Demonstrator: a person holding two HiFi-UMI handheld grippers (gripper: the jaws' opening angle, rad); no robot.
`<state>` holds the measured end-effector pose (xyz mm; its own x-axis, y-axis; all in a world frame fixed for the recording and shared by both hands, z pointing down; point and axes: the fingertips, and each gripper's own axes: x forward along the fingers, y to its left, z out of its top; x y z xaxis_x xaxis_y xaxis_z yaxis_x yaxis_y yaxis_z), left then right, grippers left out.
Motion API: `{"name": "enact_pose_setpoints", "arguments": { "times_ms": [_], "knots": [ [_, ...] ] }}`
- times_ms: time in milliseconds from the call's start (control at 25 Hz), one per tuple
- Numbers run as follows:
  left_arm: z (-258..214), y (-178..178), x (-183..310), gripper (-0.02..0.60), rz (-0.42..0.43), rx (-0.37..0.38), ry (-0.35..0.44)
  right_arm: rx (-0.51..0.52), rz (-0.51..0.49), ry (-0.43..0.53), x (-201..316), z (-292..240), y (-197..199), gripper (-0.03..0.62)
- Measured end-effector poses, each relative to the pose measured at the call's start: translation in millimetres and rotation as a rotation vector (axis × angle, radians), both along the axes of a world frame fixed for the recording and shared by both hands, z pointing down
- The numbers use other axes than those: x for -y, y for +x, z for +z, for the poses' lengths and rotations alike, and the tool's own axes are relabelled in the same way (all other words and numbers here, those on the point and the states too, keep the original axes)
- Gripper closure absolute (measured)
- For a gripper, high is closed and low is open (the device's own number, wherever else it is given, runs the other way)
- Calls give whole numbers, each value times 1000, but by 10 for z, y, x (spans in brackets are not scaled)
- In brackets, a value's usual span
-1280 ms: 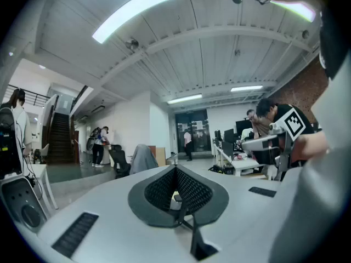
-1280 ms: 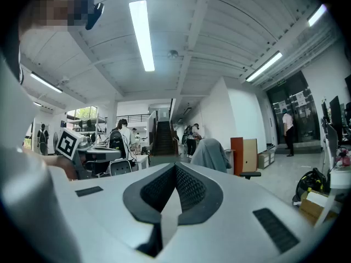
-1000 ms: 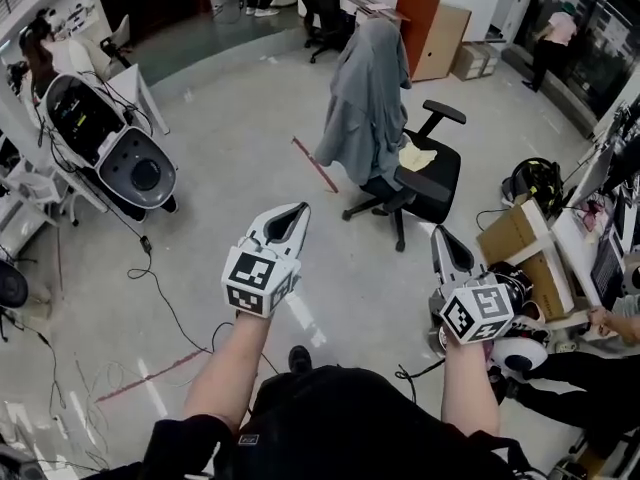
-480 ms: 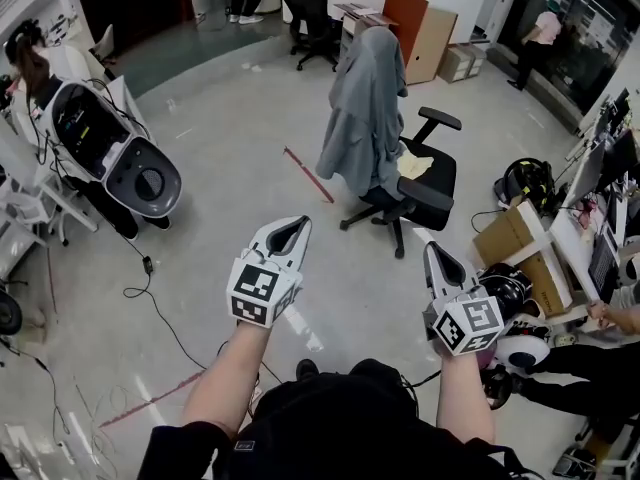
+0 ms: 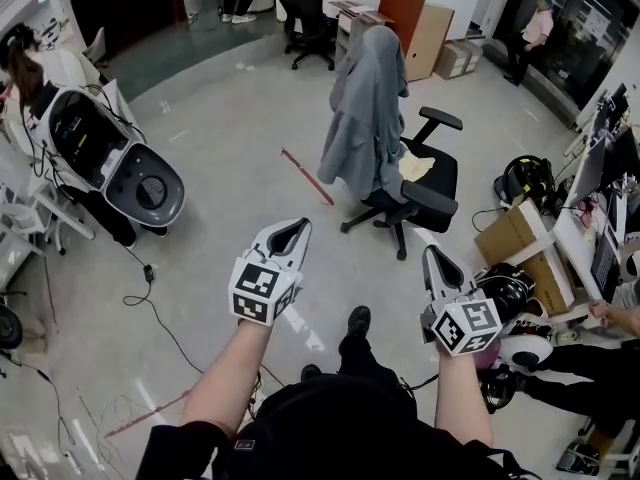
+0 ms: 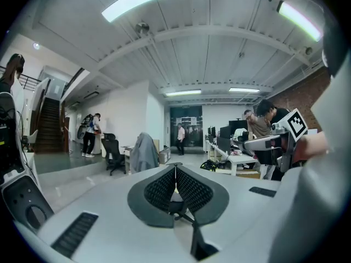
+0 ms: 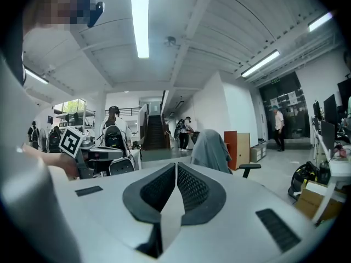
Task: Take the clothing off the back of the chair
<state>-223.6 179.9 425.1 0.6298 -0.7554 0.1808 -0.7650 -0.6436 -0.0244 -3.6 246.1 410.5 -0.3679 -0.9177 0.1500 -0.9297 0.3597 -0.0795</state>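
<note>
A grey garment (image 5: 365,113) hangs over the back of a black office chair (image 5: 425,183) in the middle of the floor, well ahead of me. It also shows small in the left gripper view as the grey garment (image 6: 143,152) and in the right gripper view as the grey garment (image 7: 210,151). My left gripper (image 5: 295,225) and right gripper (image 5: 430,254) are both held out low in front of my body, short of the chair. Both are shut, jaws touching, with nothing between them (image 6: 175,169) (image 7: 175,166).
A white robot shell (image 5: 115,163) stands at the left with cables (image 5: 150,288) on the floor. Cardboard boxes (image 5: 520,238), a helmet (image 5: 528,178) and a desk crowd the right. Another black chair (image 5: 305,18) and a wooden cabinet (image 5: 415,28) stand beyond. A red tape line (image 5: 305,176) marks the floor.
The chair with the garment has come slightly closer and lower in the head view. Both grippers stay shut and keep their place in front of me. One of my feet now shows ahead.
</note>
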Motion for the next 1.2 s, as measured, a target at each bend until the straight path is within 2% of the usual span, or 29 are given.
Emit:
{"name": "enact_pose_setpoints", "arguments": {
  "times_ms": [200,400,680,800,1000,1120,1200],
  "knots": [
    [82,115,359,577,-9,15,-25,25,-12,-27,407,133,108,585],
    [141,309,914,577,-24,42,-55,58,-37,-42,1028,209,283,577],
    [195,829,1804,577,-21,69,-86,68,-87,-74,1995,326,636,554],
    [230,1043,2162,577,-26,71,-107,65,-109,-88,2352,367,780,515],
    [244,1443,2501,577,-14,75,-115,61,-141,-98,2722,434,1021,506],
    [269,1553,2690,571,-33,79,-120,74,-142,-102,2850,450,1116,502],
    [315,1584,2830,531,-51,79,-132,78,-143,-107,2906,467,1168,500]
  ]
}}
